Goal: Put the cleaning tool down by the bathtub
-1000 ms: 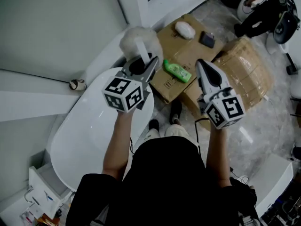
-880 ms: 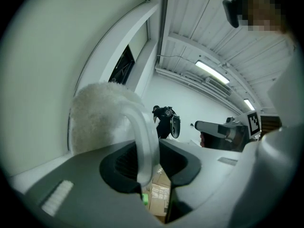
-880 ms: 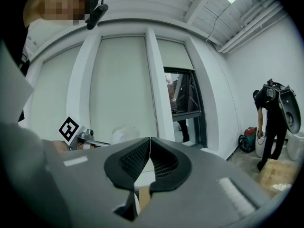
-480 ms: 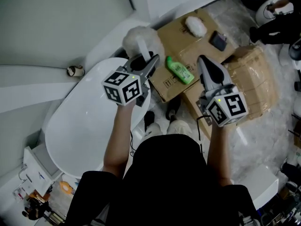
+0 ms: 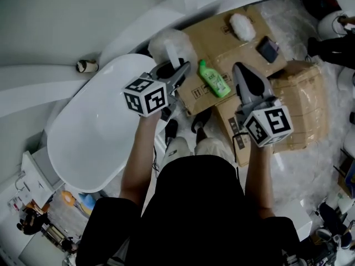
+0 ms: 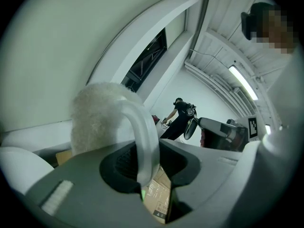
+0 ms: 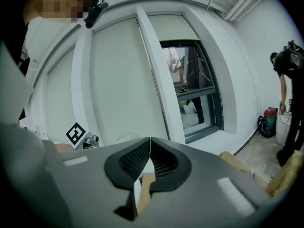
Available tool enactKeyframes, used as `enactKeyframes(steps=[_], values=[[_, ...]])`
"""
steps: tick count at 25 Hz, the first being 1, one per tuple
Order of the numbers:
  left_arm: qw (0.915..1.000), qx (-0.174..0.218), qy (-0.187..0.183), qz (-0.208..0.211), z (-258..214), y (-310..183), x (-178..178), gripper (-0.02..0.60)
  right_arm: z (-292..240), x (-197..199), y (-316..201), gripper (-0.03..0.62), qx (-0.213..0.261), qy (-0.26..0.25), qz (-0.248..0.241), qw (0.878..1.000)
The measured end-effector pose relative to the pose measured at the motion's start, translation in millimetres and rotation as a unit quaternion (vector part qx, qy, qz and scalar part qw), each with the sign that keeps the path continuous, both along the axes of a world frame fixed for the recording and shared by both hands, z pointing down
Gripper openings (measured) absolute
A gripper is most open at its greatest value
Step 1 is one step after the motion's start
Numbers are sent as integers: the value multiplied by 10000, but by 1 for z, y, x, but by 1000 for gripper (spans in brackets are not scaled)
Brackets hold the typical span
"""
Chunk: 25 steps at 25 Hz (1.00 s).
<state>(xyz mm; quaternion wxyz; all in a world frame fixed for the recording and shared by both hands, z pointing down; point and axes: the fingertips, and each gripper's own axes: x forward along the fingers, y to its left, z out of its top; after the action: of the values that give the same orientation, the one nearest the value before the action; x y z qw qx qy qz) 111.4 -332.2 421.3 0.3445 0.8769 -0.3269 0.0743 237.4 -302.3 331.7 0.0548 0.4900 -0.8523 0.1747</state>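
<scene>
Left gripper (image 5: pixel 177 72) grasps the white handle of the fluffy cleaning tool (image 5: pixel 166 42), held in the air between the bathtub (image 5: pixel 83 143) end and the cardboard boxes (image 5: pixel 213 36); right gripper (image 5: pixel 241 71) jaws closed together, empty

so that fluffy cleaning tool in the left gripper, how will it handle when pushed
Probably light: the cleaning tool is mostly a fluffy head on a thin white handle, and the left gripper holds it by the handle alone. The fluff likely squashes and won't roll; the smooth handle might slip.
</scene>
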Motion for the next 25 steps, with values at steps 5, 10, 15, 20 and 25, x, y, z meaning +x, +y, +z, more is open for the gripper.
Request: enactKeyframes(steps=[5, 10, 15, 20, 25], values=[[9996, -278, -43, 84, 30, 6, 4, 97, 12, 6, -9, 9, -113, 10, -154, 9998], [9983, -510, -131, 243, 60, 14, 10, 97, 21, 12, -16, 9, -191, 17, -272, 9994], [9970, -678, -172, 332, 83, 21, 18, 97, 34, 18, -19, 9, -314, 11, -395, 9987], [9956, -868, -184, 288, 107, 28, 23, 97, 46, 19, -20, 9, -449, -10, -526, 9976], [9938, -1066, -148, 267, 127, 36, 28, 97, 56, 16, -18, 9, -533, -22, -596, 9968]])
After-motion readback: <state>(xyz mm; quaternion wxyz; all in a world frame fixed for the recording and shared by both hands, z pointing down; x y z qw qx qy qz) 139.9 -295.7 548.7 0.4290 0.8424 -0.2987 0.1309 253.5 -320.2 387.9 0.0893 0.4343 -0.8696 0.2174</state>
